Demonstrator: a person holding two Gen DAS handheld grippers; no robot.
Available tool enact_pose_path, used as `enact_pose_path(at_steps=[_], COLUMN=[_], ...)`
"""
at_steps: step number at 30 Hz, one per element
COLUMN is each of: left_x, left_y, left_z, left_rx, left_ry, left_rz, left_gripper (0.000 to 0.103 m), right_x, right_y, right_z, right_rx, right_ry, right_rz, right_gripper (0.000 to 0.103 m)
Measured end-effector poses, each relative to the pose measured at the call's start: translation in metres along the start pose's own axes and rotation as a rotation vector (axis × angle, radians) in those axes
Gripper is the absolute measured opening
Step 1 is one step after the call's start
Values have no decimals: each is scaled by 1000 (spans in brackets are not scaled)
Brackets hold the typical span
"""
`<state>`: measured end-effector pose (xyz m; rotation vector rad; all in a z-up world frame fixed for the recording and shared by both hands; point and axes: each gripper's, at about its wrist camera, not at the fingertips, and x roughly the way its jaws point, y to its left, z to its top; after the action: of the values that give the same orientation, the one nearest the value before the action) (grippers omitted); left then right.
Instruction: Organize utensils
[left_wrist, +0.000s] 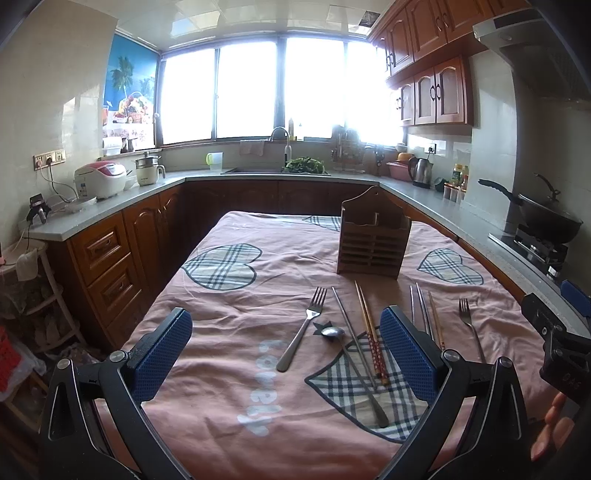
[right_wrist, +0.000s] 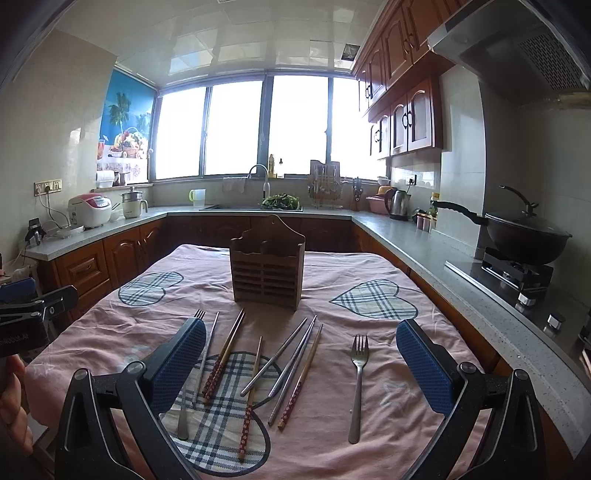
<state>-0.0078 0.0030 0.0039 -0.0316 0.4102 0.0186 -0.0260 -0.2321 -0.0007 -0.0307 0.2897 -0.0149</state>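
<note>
A brown wooden utensil holder (left_wrist: 373, 240) stands upright on the pink cloth; it also shows in the right wrist view (right_wrist: 267, 269). In front of it lie two forks (left_wrist: 301, 332) (right_wrist: 357, 384), a spoon (left_wrist: 354, 365), metal chopsticks (right_wrist: 291, 354) and wooden chopsticks (left_wrist: 371, 332) (right_wrist: 223, 358). My left gripper (left_wrist: 286, 354) is open and empty, above the left fork and spoon. My right gripper (right_wrist: 301, 365) is open and empty, above the chopsticks and right fork. The spoon is partly hidden behind my right gripper's left finger (right_wrist: 181, 365).
The pink tablecloth (left_wrist: 229, 295) with plaid hearts covers the table. Counters surround it: a rice cooker (left_wrist: 99, 179) at left, a sink (left_wrist: 280, 168) at the back, a kettle (right_wrist: 399, 203) and a wok (right_wrist: 524, 236) on the stove at right.
</note>
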Motion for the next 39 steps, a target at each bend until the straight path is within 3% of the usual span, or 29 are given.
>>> enact_pose_path(at_steps=[39], left_x=[5], left_y=[-1], left_z=[-3], left_rx=[6], left_ry=[10], left_rz=[6], left_gripper=[103], right_x=[-1], right_y=[5], right_z=[2], right_rx=[4], right_ry=[-3], right_rz=[19], right_gripper=[103])
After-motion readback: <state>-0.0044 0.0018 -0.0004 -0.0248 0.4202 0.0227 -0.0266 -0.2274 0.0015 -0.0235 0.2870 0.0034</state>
